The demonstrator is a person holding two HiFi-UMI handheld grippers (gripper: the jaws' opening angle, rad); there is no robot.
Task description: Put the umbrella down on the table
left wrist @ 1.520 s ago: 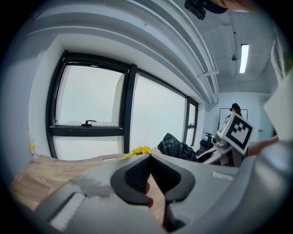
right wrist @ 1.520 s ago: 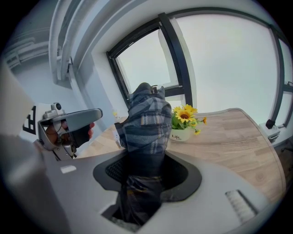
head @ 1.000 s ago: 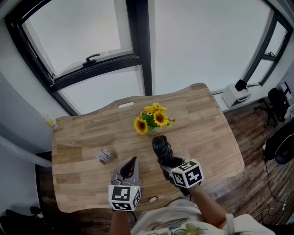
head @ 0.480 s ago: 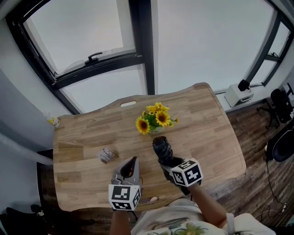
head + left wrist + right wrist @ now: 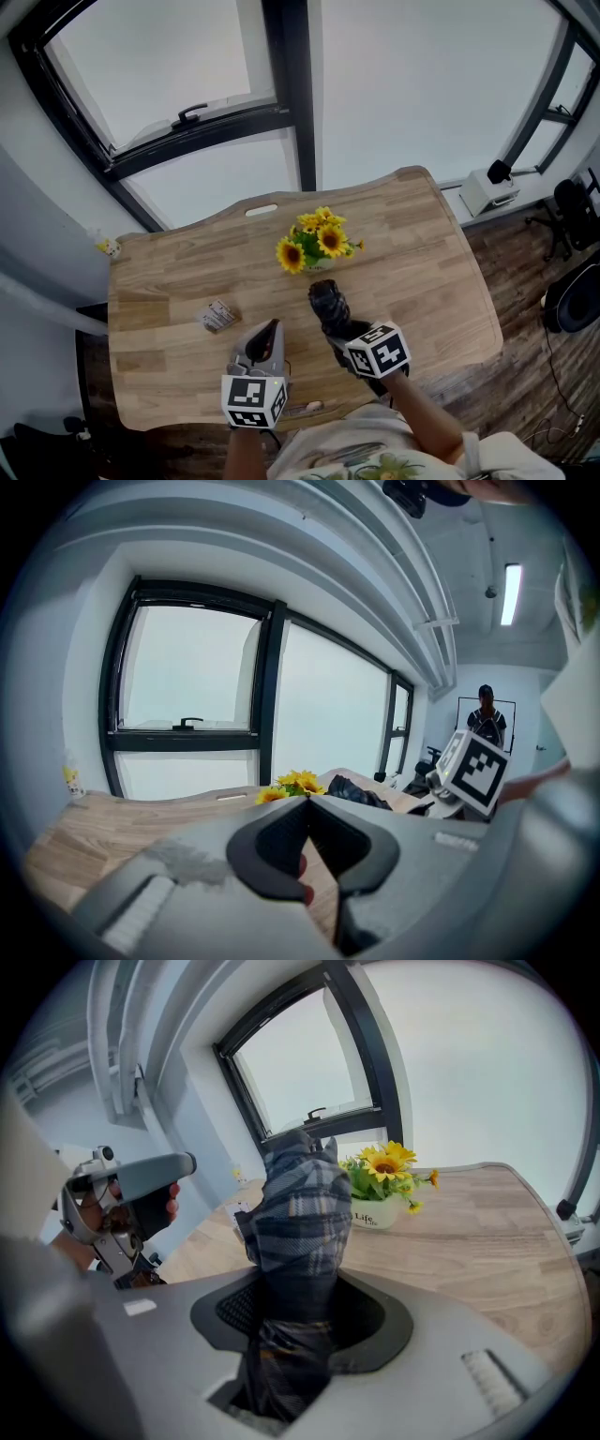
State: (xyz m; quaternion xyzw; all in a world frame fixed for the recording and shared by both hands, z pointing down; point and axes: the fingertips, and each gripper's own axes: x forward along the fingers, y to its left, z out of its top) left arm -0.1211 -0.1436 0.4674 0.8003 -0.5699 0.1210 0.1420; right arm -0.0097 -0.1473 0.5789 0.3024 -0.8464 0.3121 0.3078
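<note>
A folded umbrella (image 5: 302,1206) of dark plaid cloth stands up between my right gripper's (image 5: 298,1309) jaws, which are shut on its lower part. In the head view the umbrella (image 5: 329,304) points away from me over the wooden table (image 5: 427,272), just in front of the sunflower pot; whether its far end touches the wood I cannot tell. The right gripper (image 5: 349,336) sits near the table's front edge. My left gripper (image 5: 272,330) hovers to its left, jaws shut and nothing in them. In the left gripper view the tips (image 5: 307,803) meet, with the umbrella (image 5: 358,792) beyond.
A small white pot of sunflowers (image 5: 318,243) stands at the table's middle, close behind the umbrella. A small box (image 5: 217,316) lies on the left part of the table. Big windows (image 5: 187,122) rise behind the table; office chairs (image 5: 570,211) stand at the right.
The right gripper with the umbrella has sunk slightly toward the table. The left gripper has kept still.
</note>
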